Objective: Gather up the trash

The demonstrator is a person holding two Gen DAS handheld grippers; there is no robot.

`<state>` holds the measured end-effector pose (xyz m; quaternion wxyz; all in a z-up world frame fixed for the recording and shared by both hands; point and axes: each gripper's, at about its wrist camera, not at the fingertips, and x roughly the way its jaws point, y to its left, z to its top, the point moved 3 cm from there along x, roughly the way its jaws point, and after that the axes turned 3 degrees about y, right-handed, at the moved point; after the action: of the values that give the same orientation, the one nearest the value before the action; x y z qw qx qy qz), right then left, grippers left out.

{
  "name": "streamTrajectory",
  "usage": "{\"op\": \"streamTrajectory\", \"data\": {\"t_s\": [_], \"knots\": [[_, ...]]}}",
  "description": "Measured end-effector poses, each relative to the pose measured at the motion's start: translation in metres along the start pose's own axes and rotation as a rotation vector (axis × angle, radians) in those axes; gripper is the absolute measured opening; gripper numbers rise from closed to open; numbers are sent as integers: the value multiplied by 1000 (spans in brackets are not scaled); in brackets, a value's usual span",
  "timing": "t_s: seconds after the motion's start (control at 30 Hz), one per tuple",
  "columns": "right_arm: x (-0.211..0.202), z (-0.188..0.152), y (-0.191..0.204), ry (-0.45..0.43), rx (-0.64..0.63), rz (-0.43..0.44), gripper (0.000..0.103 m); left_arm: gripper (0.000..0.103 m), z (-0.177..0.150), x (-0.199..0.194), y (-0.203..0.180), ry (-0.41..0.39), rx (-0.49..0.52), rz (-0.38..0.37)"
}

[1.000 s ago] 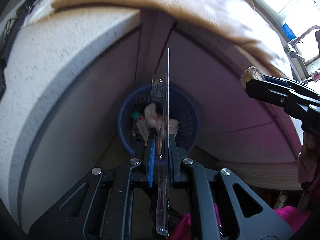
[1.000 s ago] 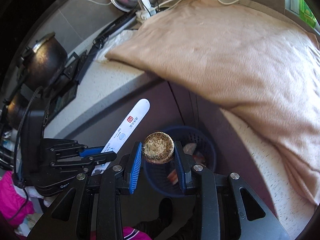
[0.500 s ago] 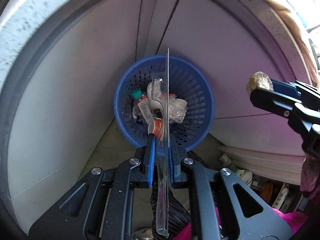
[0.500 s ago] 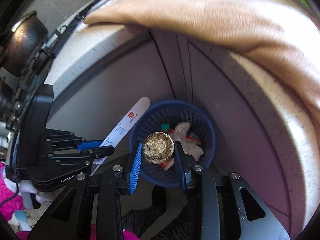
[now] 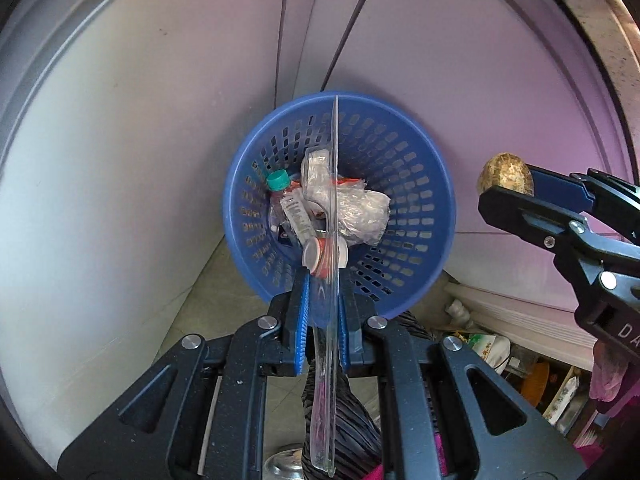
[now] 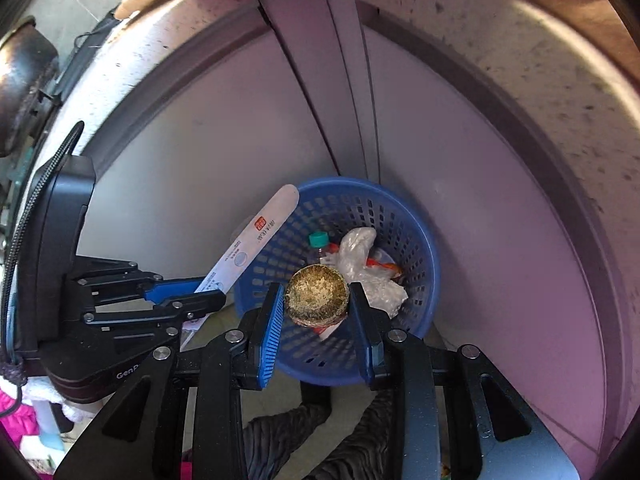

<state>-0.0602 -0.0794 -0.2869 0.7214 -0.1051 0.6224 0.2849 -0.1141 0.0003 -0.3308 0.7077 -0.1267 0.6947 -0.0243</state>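
Two grippers and one basket are in play, each gripper carrying one piece of trash. On the left, the left gripper (image 5: pixel 322 304) has its jaws pressed together on a flat clear plastic pack (image 5: pixel 333 208), held edge-on so it stands as a thin upright blade; in the right wrist view the same pack (image 6: pixel 256 240) shows its white printed face, slanting up over the basket's left rim. In the middle, one blue basket (image 5: pixel 432 184) sits on the floor in the corner where two pale cabinet panels (image 5: pixel 120 160) meet, its back rim close against that corner and its front and right sides open. Inside lie one green-capped bottle (image 5: pixel 279 182), one crumpled clear bag (image 5: pixel 360 208) and a few smaller wrappers too tangled to count. To the right, the right gripper (image 6: pixel 316 304) pinches one round brown lump (image 6: pixel 316 300) between its two blue pads (image 6: pixel 272 332), held above the basket's near rim (image 6: pixel 424 248); from the left wrist view the lump (image 5: pixel 506 178) sits just right of the basket, apart from it. A speckled counter edge (image 6: pixel 520 52) arches overhead.
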Motion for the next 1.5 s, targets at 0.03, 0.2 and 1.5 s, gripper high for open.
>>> {"op": "streamTrajectory", "data": {"t_s": [0.03, 0.2, 1.5], "knots": [[2, 0, 1, 0, 0, -4, 30, 10, 2, 3, 0, 4, 0, 4], [10, 3, -3, 15, 2, -18, 30, 10, 9, 9, 1, 14, -1, 16], [-58, 17, 10, -88, -67, -34, 54, 52, 16, -66, 8, -154, -3, 89]]}}
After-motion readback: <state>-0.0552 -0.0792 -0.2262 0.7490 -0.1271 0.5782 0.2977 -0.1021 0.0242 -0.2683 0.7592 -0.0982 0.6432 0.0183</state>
